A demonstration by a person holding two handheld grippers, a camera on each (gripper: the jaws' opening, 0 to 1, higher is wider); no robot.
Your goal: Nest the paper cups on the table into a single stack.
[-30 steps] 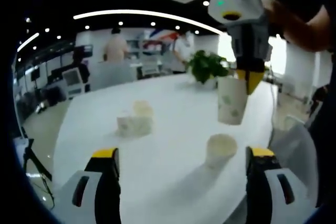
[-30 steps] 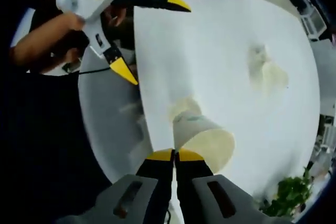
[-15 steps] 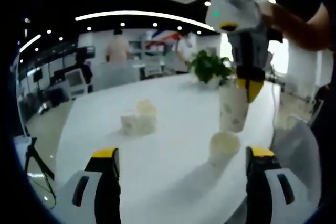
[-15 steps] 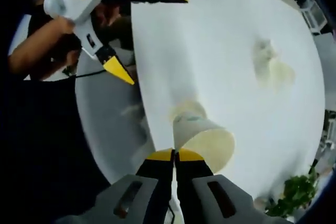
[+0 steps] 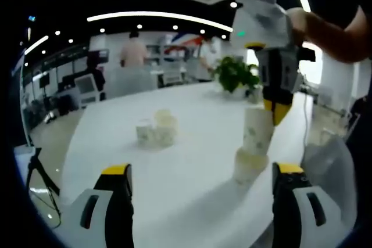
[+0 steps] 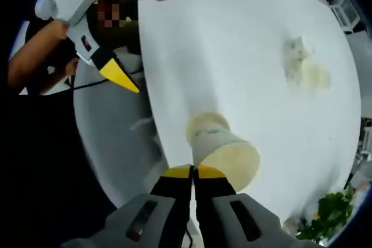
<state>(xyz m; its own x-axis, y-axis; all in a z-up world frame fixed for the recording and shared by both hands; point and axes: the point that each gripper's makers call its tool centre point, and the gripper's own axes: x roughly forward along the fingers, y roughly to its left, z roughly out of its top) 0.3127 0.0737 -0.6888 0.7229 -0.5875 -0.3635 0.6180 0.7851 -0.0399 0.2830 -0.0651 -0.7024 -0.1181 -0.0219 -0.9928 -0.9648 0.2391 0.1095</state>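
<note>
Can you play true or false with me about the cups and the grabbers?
1. The right gripper holds a paper cup by its rim. True.
2. That held cup is lying on its side on the table. False: it is upright, its base going into the mouth of a standing cup.
3. The left gripper is shut on a cup. False: its jaws stand wide apart with nothing between them.
4. More cups sit together farther back on the table. True.
5. A green plant stands at the far side of the table. True.
6. The table is black. False: it is white.
</note>
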